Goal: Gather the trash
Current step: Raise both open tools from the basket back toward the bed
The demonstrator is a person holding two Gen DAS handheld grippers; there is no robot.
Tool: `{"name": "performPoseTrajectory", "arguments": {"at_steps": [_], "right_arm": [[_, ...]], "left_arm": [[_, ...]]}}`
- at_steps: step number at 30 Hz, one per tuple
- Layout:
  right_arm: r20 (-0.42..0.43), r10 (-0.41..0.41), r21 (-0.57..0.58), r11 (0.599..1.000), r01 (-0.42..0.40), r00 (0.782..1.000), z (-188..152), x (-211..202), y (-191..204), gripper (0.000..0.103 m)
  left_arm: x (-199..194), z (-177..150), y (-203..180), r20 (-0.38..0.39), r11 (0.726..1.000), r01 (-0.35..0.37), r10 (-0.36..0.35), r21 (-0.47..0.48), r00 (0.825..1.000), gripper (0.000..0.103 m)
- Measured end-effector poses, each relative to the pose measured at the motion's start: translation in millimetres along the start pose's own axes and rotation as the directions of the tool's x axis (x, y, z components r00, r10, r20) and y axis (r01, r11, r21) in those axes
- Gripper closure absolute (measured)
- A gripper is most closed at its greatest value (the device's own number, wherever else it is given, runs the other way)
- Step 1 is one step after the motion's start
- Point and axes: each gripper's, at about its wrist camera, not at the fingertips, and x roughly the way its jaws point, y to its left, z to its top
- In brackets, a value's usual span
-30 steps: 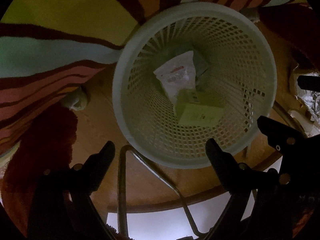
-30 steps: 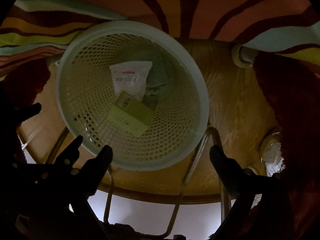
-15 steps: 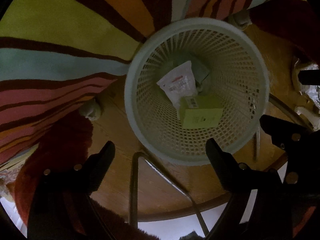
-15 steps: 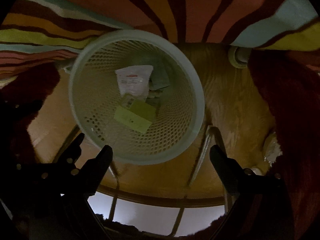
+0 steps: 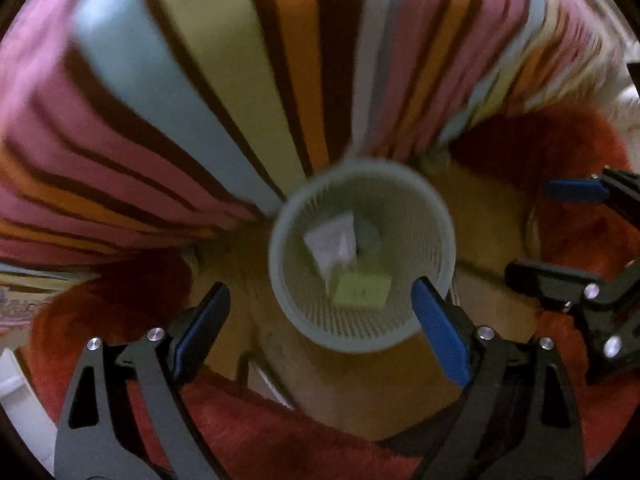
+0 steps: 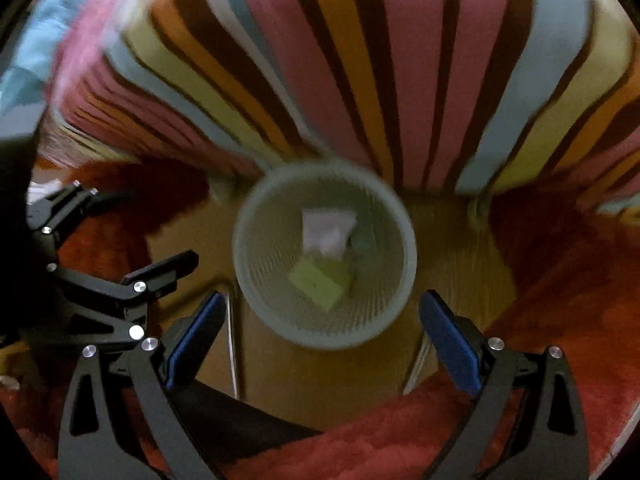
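the bin (image 5: 362, 254) stands on the wooden floor (image 5: 480, 224) against the striped cloth (image 5: 200, 80), mouth up, likely so that trash can be dropped straight in from above. it already holds a white wrapper (image 5: 332, 240) and a yellow-green box (image 5: 362, 290), the box lying on the side of the bin floor nearer the grippers and the wrapper just beyond it, touching or overlapping it; something greyish sits beside the wrapper, too blurred to name.

the left gripper (image 5: 320, 332) hangs above the bin, pointing down, its blue pads spread wide with nothing between them. the near rim of the bin shows in the gap between the jaws, well below them and untouched. the right gripper (image 6: 320, 340) is likewise empty and spread wide, with the bin rim between and beyond its jaws, also clear of them. each gripper shows at the edge of the other's view, so they hang side by side over the bin.

both being empty over a bin with trash inside, my reading is that a drop is done and more trash must be sought off the red rug (image 6: 360, 448).
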Motion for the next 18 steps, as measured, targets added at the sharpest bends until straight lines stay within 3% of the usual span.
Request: {"name": "performPoseTrajectory", "arguments": {"at_steps": [2, 4, 8, 10, 13, 15, 18], "right_arm": [[0.110, -0.031, -0.012, 0.999, 0.032, 0.993, 6.1, -23.1, -0.4, 0.010], [0.242, -0.057, -0.010, 0.998, 0.061, 0.969, 15.5, -50.8, -3.0, 0.010], [0.444, -0.101, 0.024, 0.995, 0.101, 0.891, 44.5, -93.9, -17.2, 0.010], [0.499, -0.115, 0.035, 0.993, 0.112, 0.859, 59.3, -105.9, -23.6, 0.010], [0.559, -0.119, 0.034, 0.992, 0.120, 0.821, 82.0, -116.9, -29.7, 0.010], [0.586, -0.115, 0.022, 0.992, 0.126, 0.802, 101.6, -123.1, -33.8, 0.010], [0.600, -0.108, 0.011, 0.992, 0.126, 0.793, 125.8, -124.2, -39.2, 0.010]], "left_arm": [[-23.6, 1.7, 3.8, 0.083, 1.000, -0.026, 0.027, -0.014, 0.996, 0.014], [-47.5, 7.2, 7.2, 0.173, 0.998, -0.052, 0.057, -0.030, 0.983, 0.014], [-89.6, 27.3, 14.0, 0.350, 0.996, -0.053, 0.076, -0.077, 0.934, 0.014], [-103.6, 41.8, 14.7, 0.416, 0.995, -0.032, 0.069, -0.095, 0.907, 0.014], [-109.9, 64.3, 9.9, 0.459, 0.996, -0.036, 0.070, -0.083, 0.886, 0.014], [-111.0, 81.9, 5.0, 0.469, 0.997, -0.046, 0.069, -0.061, 0.880, 0.014], [-110.3, 109.2, 3.2, 0.477, 0.998, -0.027, 0.047, -0.049, 0.878, 0.014]]}}
